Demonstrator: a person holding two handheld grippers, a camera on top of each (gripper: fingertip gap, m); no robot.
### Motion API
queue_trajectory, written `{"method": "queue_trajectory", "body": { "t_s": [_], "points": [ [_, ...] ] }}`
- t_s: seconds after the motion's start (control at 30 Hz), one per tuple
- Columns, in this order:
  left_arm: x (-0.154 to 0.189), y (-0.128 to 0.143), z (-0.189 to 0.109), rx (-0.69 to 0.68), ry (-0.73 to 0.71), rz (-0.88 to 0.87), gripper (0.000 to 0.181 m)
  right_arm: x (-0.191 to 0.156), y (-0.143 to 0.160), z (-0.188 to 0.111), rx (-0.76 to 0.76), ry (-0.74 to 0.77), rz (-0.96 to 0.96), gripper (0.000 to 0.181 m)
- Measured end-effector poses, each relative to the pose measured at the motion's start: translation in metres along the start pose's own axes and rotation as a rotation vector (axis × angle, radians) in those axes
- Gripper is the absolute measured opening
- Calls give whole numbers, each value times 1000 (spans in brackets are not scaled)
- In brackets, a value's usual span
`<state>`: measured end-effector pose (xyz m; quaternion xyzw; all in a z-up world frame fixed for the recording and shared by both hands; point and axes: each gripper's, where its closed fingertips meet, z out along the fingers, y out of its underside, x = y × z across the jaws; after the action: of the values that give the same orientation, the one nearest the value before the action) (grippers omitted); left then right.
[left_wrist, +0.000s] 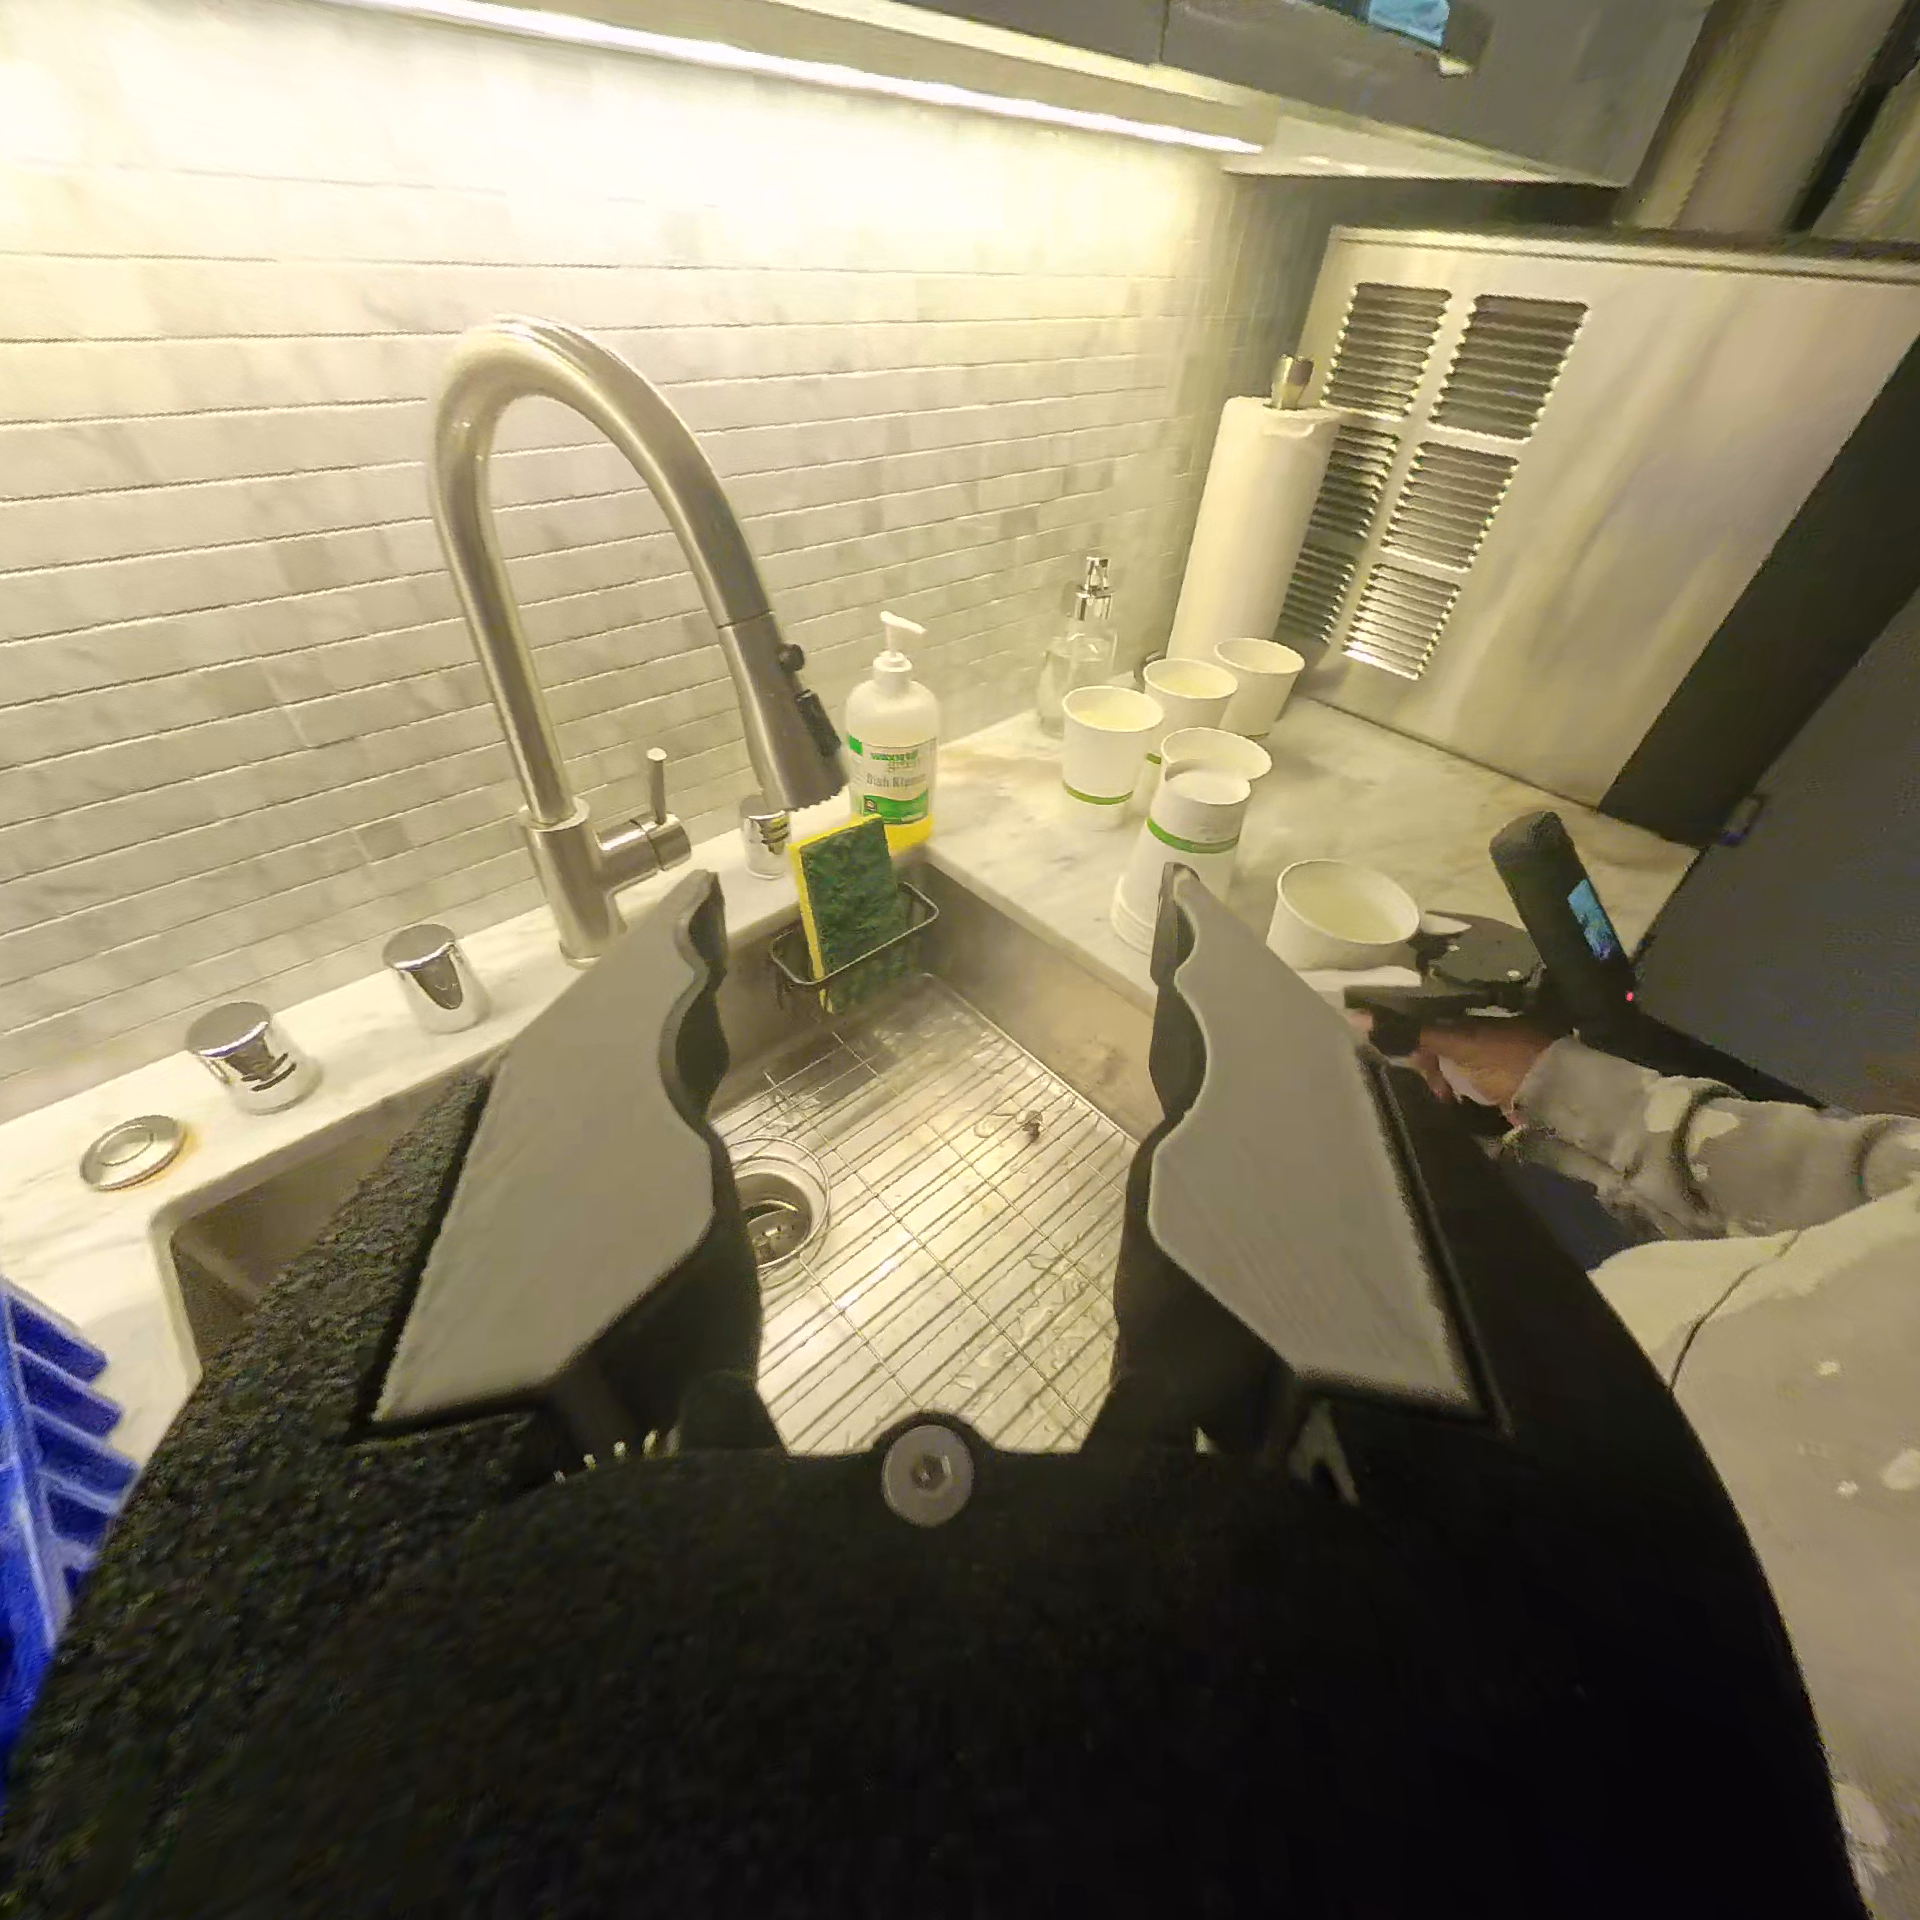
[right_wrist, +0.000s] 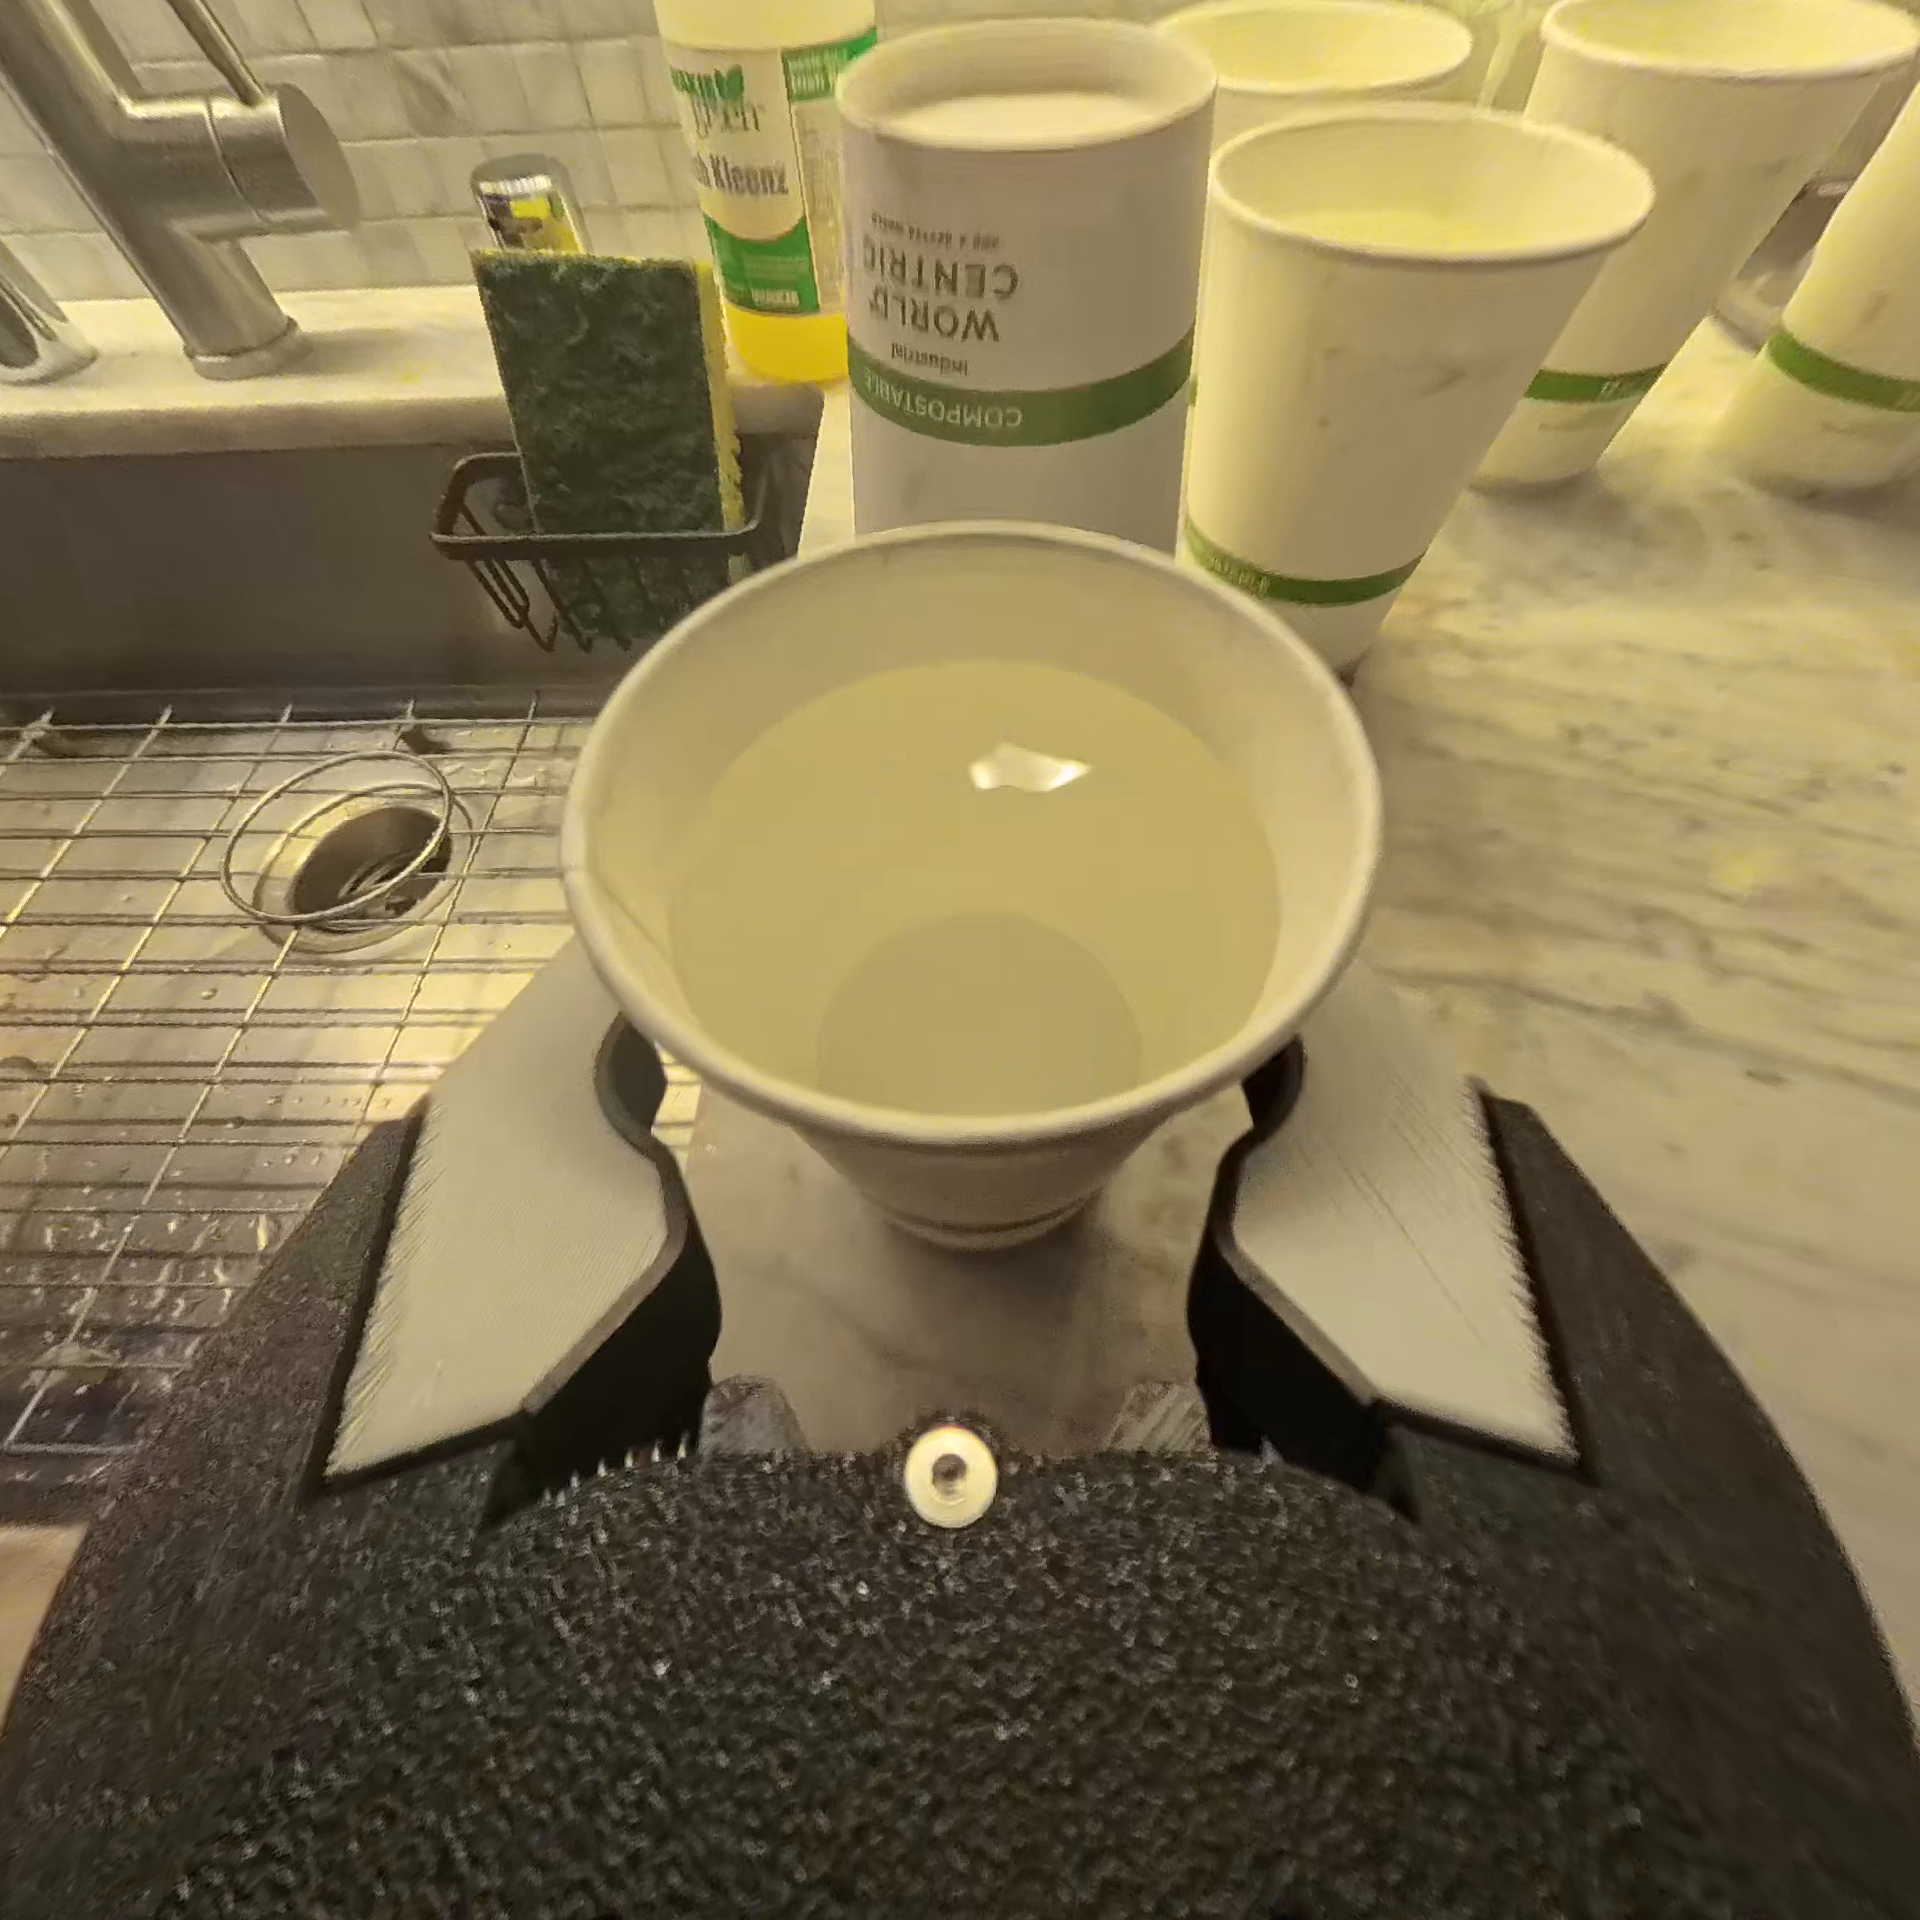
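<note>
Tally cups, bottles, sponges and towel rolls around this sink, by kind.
Upright white paper cups with green bands: 5 (one between the right tool's fingers)
Inverted stack of white paper cups: 1
Green-and-yellow sponge: 1
White pump bottle with yellow liquid: 1
Clear glass pump bottle: 1
White paper towel roll: 1
Total: 10
</note>
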<state>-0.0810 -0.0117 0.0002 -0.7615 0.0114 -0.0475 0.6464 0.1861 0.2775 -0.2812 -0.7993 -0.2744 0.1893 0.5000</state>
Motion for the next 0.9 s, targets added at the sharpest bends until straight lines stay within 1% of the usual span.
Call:
{"method": "queue_trajectory", "body": {
  "t_s": [0.03, 0.17, 0.37, 0.63, 0.8, 0.9],
  "points": [
    [4, 1, 4, -9, 4, -1, 83, 3, -3, 1, 12, 11, -9, 106],
    [18, 5, 19, -25, 21, -13, 84, 3, -3, 3, 8, -34, -23, 99],
    [36, 14, 35, -49, 36, -11, 82, 15, -5, -1, 25, -29, -21, 90],
    [50, 22, 50, -73, 37, -17, 82, 38, -14, -10, 82, -49, -24, 89],
    [58, 25, 60, -86, 38, -6, 81, 57, -14, -11, 82, -57, -26, 88],
    [63, 25, 66, -91, 42, 1, 81, 61, -13, -12, 76, -71, -37, 88]
  ]
}}
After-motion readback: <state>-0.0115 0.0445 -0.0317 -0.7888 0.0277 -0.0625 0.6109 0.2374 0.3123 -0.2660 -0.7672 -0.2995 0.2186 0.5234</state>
